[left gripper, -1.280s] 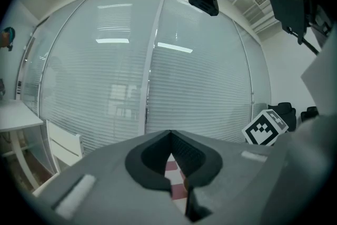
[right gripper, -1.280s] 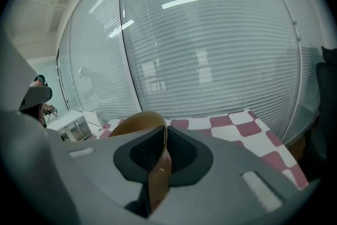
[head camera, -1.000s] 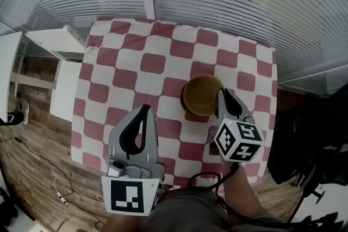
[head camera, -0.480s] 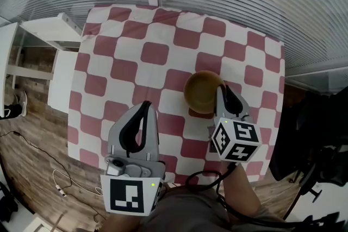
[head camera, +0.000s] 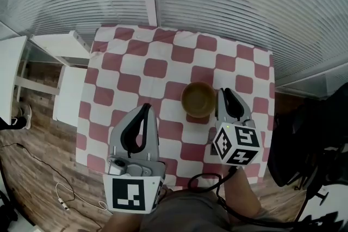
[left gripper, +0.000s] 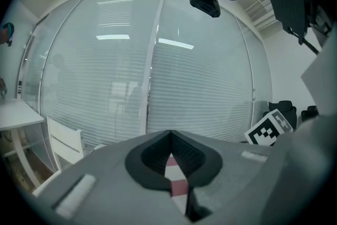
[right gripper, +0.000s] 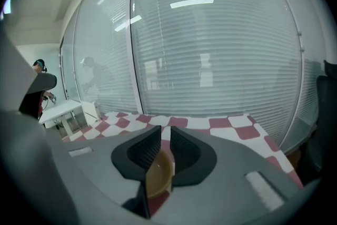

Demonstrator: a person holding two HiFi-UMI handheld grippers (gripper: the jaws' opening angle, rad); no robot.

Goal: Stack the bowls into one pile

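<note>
One brown bowl [head camera: 198, 99] stands on the red-and-white checked table [head camera: 136, 62], right of its middle. Whether other bowls lie under it I cannot tell. My right gripper [head camera: 229, 99] hovers just right of the bowl, a narrow gap between its jaws and nothing in it. Through that gap in the right gripper view I see the bowl [right gripper: 158, 176] below and checked cloth beyond. My left gripper [head camera: 143, 112] is held over the table's near left part, jaws closed and empty. In the left gripper view it [left gripper: 169, 137] points at the window blinds.
White furniture [head camera: 62, 43] and a white seat [head camera: 65, 96] stand left of the table on the wooden floor. A cable [head camera: 65, 193] lies on the floor. Dark gear [head camera: 307, 138] sits right of the table. Window blinds run behind the far edge.
The head view has shifted and pulled back, so the table looks smaller. My right gripper now sits a little apart from the bowl's rim. The left gripper keeps its place.
</note>
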